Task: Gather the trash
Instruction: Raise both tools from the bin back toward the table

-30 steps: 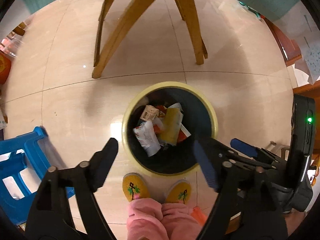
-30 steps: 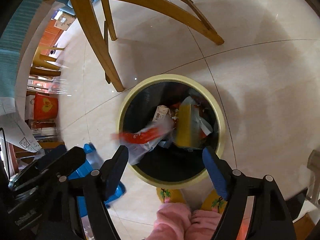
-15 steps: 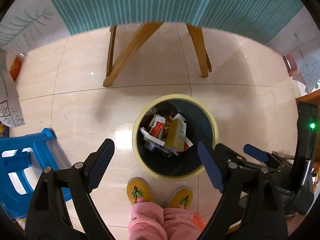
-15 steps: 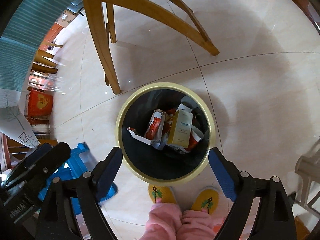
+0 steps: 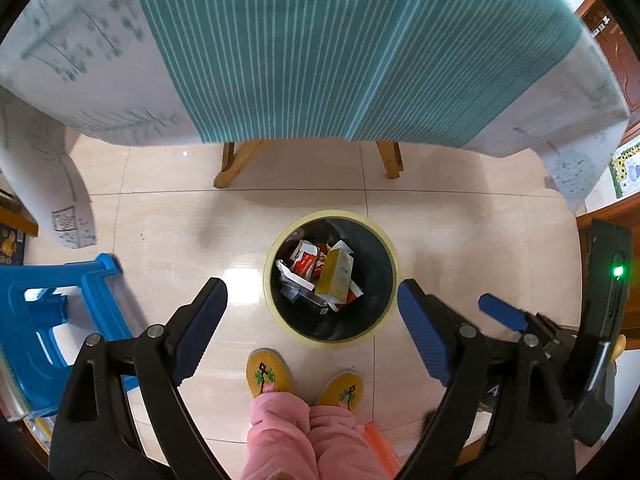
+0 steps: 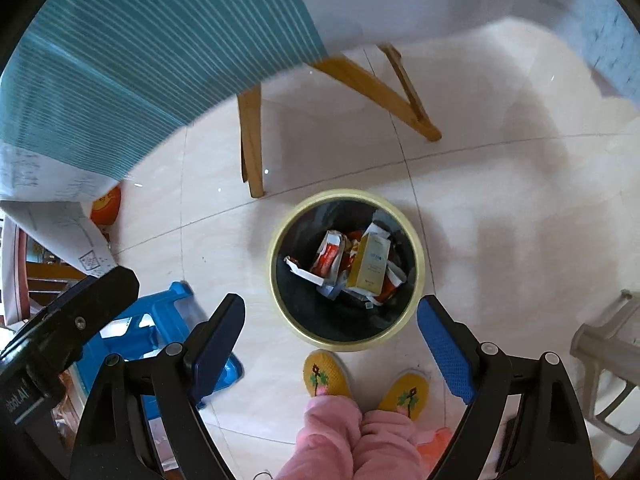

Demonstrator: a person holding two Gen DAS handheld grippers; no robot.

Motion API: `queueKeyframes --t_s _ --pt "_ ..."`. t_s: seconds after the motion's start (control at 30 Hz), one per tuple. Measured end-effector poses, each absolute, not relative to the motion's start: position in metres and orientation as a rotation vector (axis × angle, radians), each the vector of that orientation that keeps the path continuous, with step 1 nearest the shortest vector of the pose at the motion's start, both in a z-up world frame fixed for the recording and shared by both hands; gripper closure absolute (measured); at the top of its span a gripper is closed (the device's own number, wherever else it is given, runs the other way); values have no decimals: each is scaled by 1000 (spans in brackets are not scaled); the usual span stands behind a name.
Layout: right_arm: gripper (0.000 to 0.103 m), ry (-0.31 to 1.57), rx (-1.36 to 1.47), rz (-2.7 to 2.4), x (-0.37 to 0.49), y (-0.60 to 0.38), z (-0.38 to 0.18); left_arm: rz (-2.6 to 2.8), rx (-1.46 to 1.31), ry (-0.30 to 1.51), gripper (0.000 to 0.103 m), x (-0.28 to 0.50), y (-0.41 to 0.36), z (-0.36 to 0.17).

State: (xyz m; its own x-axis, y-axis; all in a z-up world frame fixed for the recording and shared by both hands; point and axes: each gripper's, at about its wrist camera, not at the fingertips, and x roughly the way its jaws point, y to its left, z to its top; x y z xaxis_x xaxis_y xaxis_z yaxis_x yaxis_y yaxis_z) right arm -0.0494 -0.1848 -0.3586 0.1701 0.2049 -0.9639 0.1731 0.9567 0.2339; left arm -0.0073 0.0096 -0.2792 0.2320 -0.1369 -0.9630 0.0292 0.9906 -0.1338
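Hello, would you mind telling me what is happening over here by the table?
A person in pink trousers and yellow slippers stands over a round, yellow-rimmed trash bin on the tiled floor, collecting trash. The left hand-held gripper and right hand-held gripper are both open and empty above it. A yellow carton, a red-and-white packet and other wrappers already lie in the bin. A blue plastic stool stands to one side.

Open floor point(image 5: 180, 232) round bin point(image 5: 276, 256); table edge point(image 5: 280, 136) overhangs beyond, blue stool point(image 5: 44, 312) on left.
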Motion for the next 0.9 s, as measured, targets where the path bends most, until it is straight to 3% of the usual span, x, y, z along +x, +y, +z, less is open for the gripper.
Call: queueKeyframes --t_s 0.37,0.9 --pt "14 1338 245 55 -53 -181 -231 -79 -112 1307 18 -30 28 -171" --pt "14 1105 162 203 -63 -168 -29 -67 -107 1100 18 -34 37 18"
